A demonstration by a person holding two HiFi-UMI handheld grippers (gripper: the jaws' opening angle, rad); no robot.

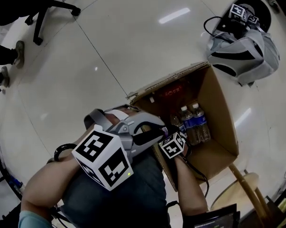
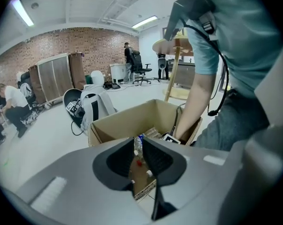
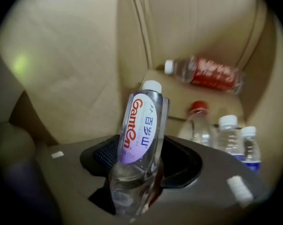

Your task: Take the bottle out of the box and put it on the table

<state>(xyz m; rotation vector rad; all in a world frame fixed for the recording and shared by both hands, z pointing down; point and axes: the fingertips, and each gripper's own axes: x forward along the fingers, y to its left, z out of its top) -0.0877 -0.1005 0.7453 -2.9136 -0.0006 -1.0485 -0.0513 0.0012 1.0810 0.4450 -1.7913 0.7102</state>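
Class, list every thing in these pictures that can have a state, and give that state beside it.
Box, open, on the floor.
Ganten bottle, capped, tilted, gripped inside the box.
Right gripper, shut on the Ganten bottle.
Left gripper, open a little, empty.
Red-label bottle, capped, lying on its side.
Red-cap bottle, capped, upright.
Blue-label bottles, capped, upright.

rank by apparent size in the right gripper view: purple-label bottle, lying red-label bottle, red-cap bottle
1. purple-label bottle: largest, but nearest the camera
2. red-label bottle
3. red-cap bottle: lower part hidden, so 2 and 3 are unsure
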